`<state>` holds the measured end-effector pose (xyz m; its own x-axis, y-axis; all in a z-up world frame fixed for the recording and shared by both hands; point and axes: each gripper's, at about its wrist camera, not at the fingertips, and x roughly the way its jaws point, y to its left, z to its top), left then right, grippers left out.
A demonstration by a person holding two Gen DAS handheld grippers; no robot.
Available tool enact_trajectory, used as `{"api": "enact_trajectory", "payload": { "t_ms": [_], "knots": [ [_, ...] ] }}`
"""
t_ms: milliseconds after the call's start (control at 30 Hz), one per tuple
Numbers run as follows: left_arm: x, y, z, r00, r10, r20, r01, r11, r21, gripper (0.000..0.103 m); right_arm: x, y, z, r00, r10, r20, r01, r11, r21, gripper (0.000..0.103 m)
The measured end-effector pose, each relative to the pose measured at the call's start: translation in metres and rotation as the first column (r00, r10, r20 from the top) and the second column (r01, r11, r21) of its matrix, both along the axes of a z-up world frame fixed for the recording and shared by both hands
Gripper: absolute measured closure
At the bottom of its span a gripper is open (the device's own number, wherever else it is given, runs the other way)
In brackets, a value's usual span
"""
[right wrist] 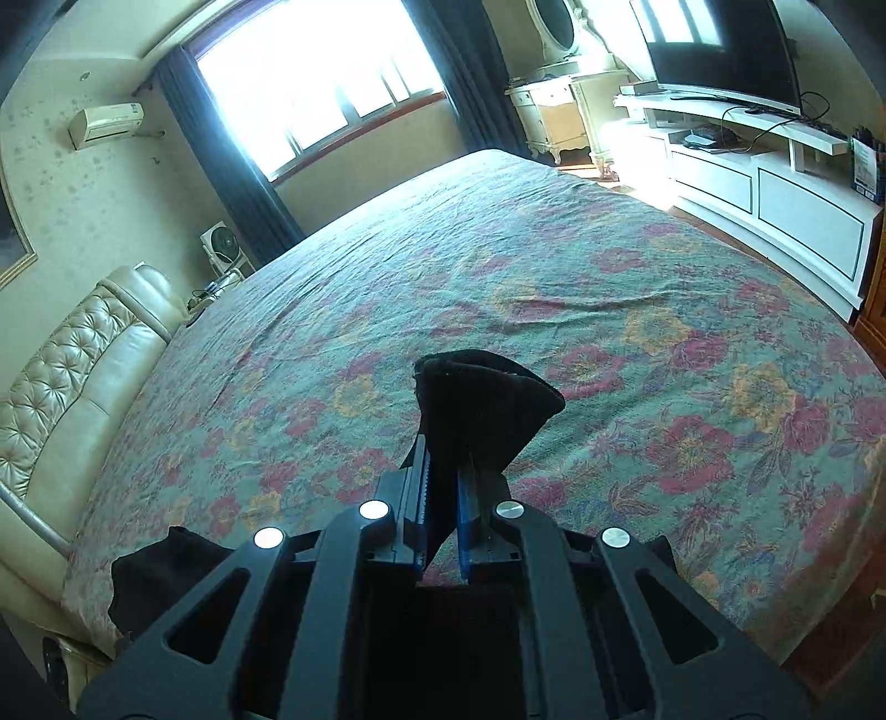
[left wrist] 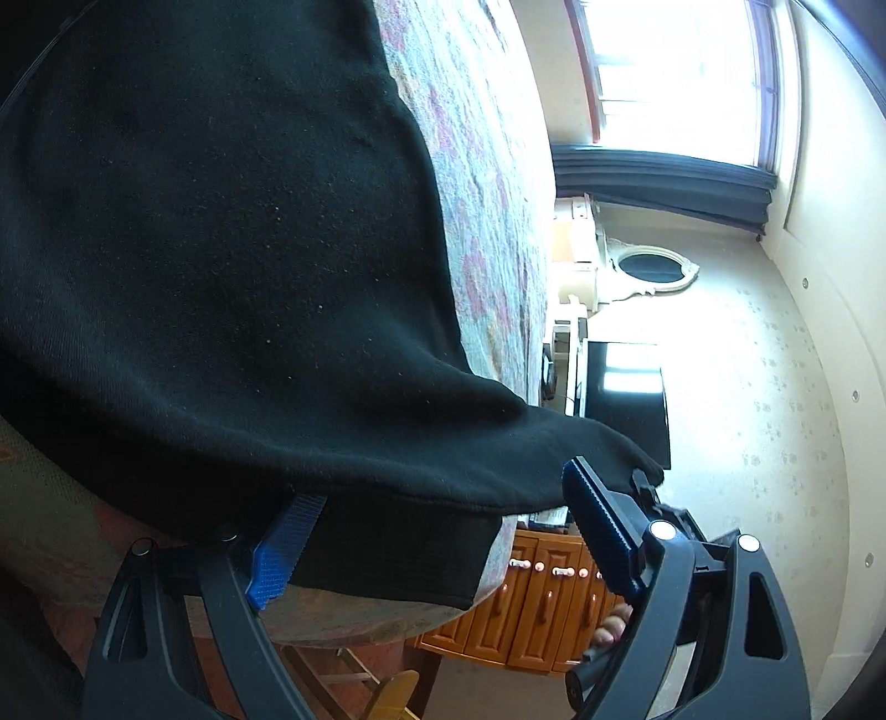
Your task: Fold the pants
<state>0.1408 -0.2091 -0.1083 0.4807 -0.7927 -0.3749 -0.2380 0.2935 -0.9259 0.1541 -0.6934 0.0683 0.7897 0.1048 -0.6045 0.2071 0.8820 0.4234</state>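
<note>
The pants (left wrist: 221,277) are black, of a thick, slightly fuzzy cloth, and are spread over the flowered bedspread (left wrist: 487,221) near an edge of the bed, one hem hanging past it. In the left wrist view most of the picture is filled by the cloth; a wooden cabinet (left wrist: 531,603) and a fingertip (left wrist: 614,623) are seen below. Only the right wrist view shows the wide bed, the padded headboard (right wrist: 72,382) and the television (right wrist: 720,50). The left gripper (left wrist: 437,531) is rolled sideways, its jaws held wide apart about the hem. The right gripper (right wrist: 443,515) is tilted downward above the bedspread, its jaws clamped on a raised fold of the pants.
</note>
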Motion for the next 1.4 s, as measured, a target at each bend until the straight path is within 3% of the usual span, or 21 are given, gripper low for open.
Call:
{"api": "enact_trajectory", "payload": {
  "t_ms": [67,100,133,200,233,333,567,733,833,933,1000,1067,1133,1167,1200,1300,1400],
  "knots": [
    [0.003,0.000,0.000,1.000,-0.016,-0.001,0.016,0.999,0.028,0.018,-0.012,-0.003,-0.003,1.000,-0.008,0.017,0.007,1.000,0.024,0.096],
    [0.004,-0.002,0.001,1.000,-0.027,-0.001,0.026,0.998,0.056,0.027,-0.018,-0.005,-0.005,1.000,-0.013,0.021,0.012,0.999,0.034,0.096],
    [0.005,-0.002,0.002,0.999,-0.038,-0.004,0.038,0.996,0.085,0.038,-0.023,-0.006,-0.007,1.000,-0.019,0.025,0.018,0.999,0.039,0.096],
    [0.008,-0.007,-0.002,0.996,-0.076,-0.039,0.081,0.986,0.148,0.081,-0.033,-0.010,-0.012,0.999,-0.034,0.029,0.032,0.998,0.055,0.096],
    [0.008,-0.007,-0.007,0.995,-0.082,-0.050,0.089,0.986,0.138,0.085,-0.038,-0.012,-0.016,0.999,-0.038,0.029,0.036,0.997,0.071,0.096],
    [0.003,-0.004,-0.008,0.995,-0.077,-0.057,0.085,0.986,0.141,0.087,-0.055,-0.019,-0.028,0.998,-0.063,0.028,0.060,0.993,0.106,0.096],
    [-0.003,-0.012,0.015,0.991,-0.121,0.049,0.108,0.970,0.216,0.087,-0.095,-0.042,-0.065,0.993,-0.121,-0.001,0.118,0.970,0.211,0.096],
    [-0.009,-0.019,0.002,0.987,-0.162,0.013,0.154,0.954,0.256,0.087,-0.117,-0.051,-0.105,0.987,-0.148,-0.066,0.161,0.944,0.289,0.095],
    [-0.013,-0.018,-0.009,0.985,-0.172,-0.006,0.168,0.957,0.236,0.087,-0.128,-0.053,-0.132,0.978,-0.154,-0.137,0.192,0.923,0.334,0.094],
    [-0.014,-0.019,-0.005,0.980,-0.198,0.022,0.186,0.948,0.259,0.087,-0.138,-0.055,-0.152,0.970,-0.154,-0.187,0.217,0.898,0.382,0.086],
    [-0.014,-0.020,-0.004,0.980,-0.199,0.021,0.188,0.950,0.251,0.087,-0.146,-0.060,-0.157,0.969,-0.173,-0.176,0.234,0.873,0.428,0.076],
    [-0.013,-0.024,-0.003,0.979,-0.201,0.015,0.192,0.951,0.241,0.087,-0.151,-0.064,-0.156,0.971,-0.190,-0.145,0.236,0.850,0.471,0.073],
    [-0.012,-0.025,-0.003,0.979,-0.205,0.019,0.194,0.950,0.244,0.087,-0.150,-0.067,-0.158,0.968,-0.201,-0.149,0.248,0.835,0.492,0.057],
    [-0.012,-0.027,-0.003,0.978,-0.208,0.022,0.196,0.949,0.248,0.087,-0.149,-0.068,-0.161,0.966,-0.207,-0.152,0.256,0.823,0.506,0.057],
    [-0.013,-0.027,-0.002,0.977,-0.209,0.025,0.197,0.948,0.250,0.087,-0.148,-0.068,-0.164,0.965,-0.211,-0.154,0.261,0.812,0.523,0.057],
    [-0.012,-0.028,-0.002,0.976,-0.217,0.030,0.203,0.946,0.254,0.087,-0.147,-0.065,-0.162,0.964,-0.225,-0.141,0.265,0.826,0.498,0.096],
    [-0.011,-0.029,-0.001,0.971,-0.238,0.039,0.219,0.937,0.272,0.087,-0.153,-0.066,-0.159,0.957,-0.247,-0.149,0.288,0.845,0.450,0.096]
  ]
}}
